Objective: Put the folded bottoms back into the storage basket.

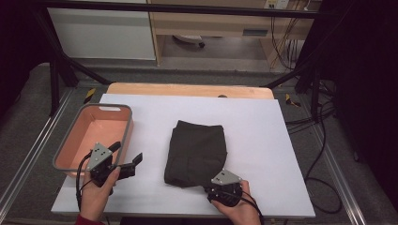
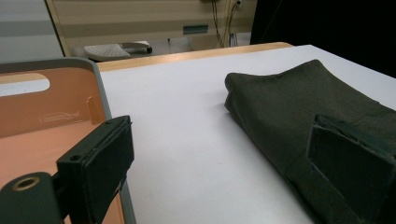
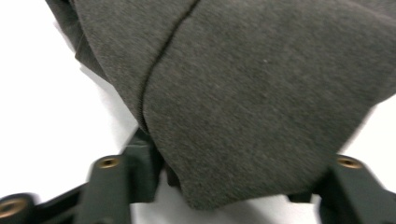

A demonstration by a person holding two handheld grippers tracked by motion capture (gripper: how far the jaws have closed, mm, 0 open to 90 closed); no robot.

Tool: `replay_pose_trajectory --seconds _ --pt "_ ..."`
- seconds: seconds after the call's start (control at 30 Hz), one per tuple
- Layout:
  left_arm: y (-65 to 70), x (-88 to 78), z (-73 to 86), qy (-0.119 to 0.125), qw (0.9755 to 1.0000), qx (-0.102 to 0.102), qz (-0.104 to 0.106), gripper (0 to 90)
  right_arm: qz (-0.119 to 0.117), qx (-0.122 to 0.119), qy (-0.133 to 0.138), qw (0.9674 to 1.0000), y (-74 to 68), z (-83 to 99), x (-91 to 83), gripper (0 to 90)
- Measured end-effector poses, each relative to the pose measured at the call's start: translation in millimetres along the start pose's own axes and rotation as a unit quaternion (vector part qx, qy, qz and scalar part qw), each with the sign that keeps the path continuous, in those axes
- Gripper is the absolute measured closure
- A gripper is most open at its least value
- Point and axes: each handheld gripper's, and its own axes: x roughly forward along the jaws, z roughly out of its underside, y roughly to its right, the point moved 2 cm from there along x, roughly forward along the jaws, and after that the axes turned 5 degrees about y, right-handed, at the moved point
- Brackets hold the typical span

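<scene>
Up close, the right gripper (image 3: 233,186) spreads around the folded dark cloth (image 3: 261,88); the left gripper (image 1: 126,159) gapes beside the bin (image 1: 75,164).

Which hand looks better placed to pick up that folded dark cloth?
The right. Its hand-held gripper is already at the near edge of the cloth, jaws spread on either side of the fabric. The left hand-held gripper hangs open beside the orange bin, apart from the cloth.
</scene>
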Motion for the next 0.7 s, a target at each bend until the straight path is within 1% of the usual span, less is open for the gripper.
replay_pose_trajectory --seconds 0.07,0.13,0.2,0.3,0.43,0.5,0.63,0.67,0.7 --pt "0.1 0.5 0.1 -0.002 1.0 0.002 0.001 7.4 -0.003 0.002 0.004 1.0 1.5 -1.7 -1.2 57.3" --pt "0.2 0.4 0.1 -0.002 1.0 0.002 0.002 7.4 -0.012 0.012 0.011 0.9998 3.4 -3.8 -1.7 64.3" --pt "0.2 -0.4 0.0 -0.001 1.0 0.001 0.001 7.4 -0.018 0.018 0.016 0.9996 5.4 -5.4 -2.9 67.6" --pt "0.2 -1.4 -0.7 0.001 1.0 -0.001 0.002 7.4 -0.025 0.025 0.02 0.9992 6.2 -6.4 -6.3 69.6" --pt "0.5 -0.4 -0.3 -0.002 0.9999 -0.006 0.009 7.4 -0.028 0.023 0.021 0.9991 6.6 -5.9 -10.0 70.0" --pt "1.7 -0.8 -0.8 0.0 0.9999 -0.006 0.011 7.5 -0.03 0.024 0.021 0.999 6.7 -5.1 -10.8 70.2" --pt "5.5 -1.4 -2.0 0.005 0.9999 -0.001 0.014 7.5 -0.044 0.029 0.019 0.9984 2.4 -1.5 -22.2 70.1" --pt "8.3 -0.1 -2.3 0.004 0.9999 0.003 0.016 7.5 -0.044 0.027 0.017 0.9985 1.6 -0.3 -23.7 70.1" --pt "8.3 -0.1 -2.3 0.004 0.9999 0.003 0.016 7.5 -0.044 0.027 0.016 0.9985 1.2 0.8 -24.6 70.0"
